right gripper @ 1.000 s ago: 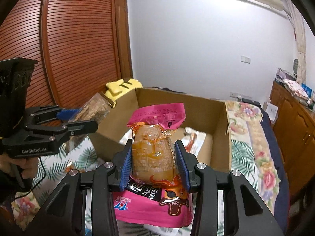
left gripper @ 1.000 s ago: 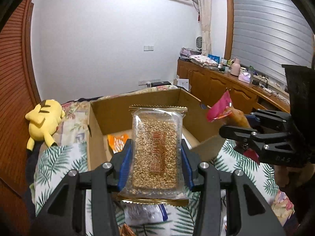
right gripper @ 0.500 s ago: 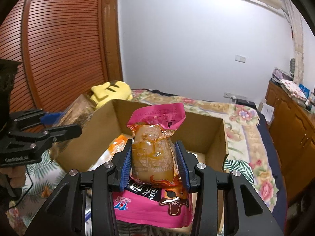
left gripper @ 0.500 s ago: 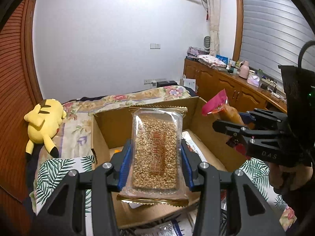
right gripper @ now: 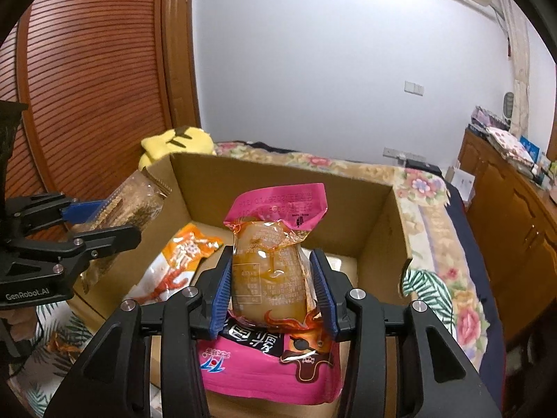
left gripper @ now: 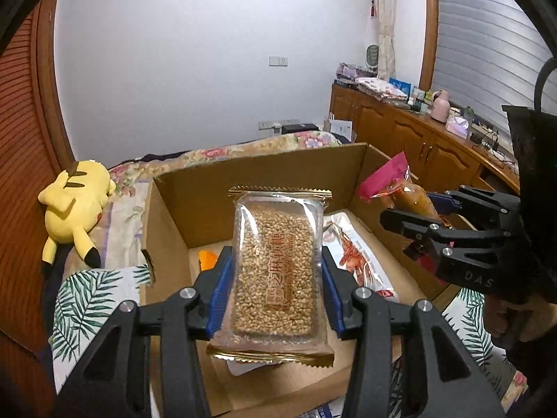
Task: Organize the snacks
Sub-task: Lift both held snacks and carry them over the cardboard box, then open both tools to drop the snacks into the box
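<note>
Grippers (left gripper: 275,278) (right gripper: 271,285) clamped on snack packs (left gripper: 276,271) (right gripper: 269,271)

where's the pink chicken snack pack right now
In the right wrist view, the pink pack sits centre frame between the right gripper's blue pads, held over the open cardboard box.

yellow plush toy (left gripper: 75,205) on floral bedspread (left gripper: 243,146) | wooden cabinet (left gripper: 400,132) by wall
</note>
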Demonstrator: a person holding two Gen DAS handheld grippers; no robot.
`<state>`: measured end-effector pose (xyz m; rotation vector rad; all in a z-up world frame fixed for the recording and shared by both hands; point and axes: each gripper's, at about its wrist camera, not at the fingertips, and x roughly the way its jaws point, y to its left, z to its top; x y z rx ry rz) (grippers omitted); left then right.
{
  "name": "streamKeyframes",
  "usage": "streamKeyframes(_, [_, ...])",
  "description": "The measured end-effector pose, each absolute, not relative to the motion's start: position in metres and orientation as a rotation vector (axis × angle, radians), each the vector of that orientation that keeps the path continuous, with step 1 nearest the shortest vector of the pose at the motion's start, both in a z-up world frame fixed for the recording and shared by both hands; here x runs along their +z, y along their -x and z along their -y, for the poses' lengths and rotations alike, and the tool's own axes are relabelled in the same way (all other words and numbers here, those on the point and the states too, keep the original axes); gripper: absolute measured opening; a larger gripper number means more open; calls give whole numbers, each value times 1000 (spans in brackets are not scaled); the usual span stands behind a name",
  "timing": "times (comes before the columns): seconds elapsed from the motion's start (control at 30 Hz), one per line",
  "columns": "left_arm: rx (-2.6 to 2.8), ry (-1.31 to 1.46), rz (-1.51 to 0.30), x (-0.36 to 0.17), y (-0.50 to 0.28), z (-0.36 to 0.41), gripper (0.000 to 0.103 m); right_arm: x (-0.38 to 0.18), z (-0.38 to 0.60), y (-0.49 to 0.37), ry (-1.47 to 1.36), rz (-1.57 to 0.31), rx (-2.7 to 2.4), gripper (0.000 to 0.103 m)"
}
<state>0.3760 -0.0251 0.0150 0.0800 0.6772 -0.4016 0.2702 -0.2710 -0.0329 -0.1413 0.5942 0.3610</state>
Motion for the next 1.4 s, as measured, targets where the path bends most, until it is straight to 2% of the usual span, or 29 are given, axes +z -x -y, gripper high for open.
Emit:
streamKeyframes(0.33, [-397, -78, -692, 5, -376, 25, 58, -48, 273, -272, 128, -641, 369, 45])
streamKeyframes(0.6, [-396, -76, -688, 2, -370, 16, 60, -58, 267, -275, 145, -668, 370, 45])
streamKeyframes(0.73, [-409, -72, -675, 5, -364, 11, 62, -57, 267, -275, 137, -677, 369, 48])
streamKeyframes(0.8, [-412, -70, -665, 8, -361, 7, 63, -58, 268, -275, 127, -686, 372, 53])
streamKeyframes(1.0, [-408, -84, -634, 17, -347, 2, 64, -55, 270, -265, 109, -662, 390, 53])
streamKeyframes(1.4, [-425, -95, -578, 39, -277, -23, 65, -16, 290, -168, 52, -552, 435, 53])
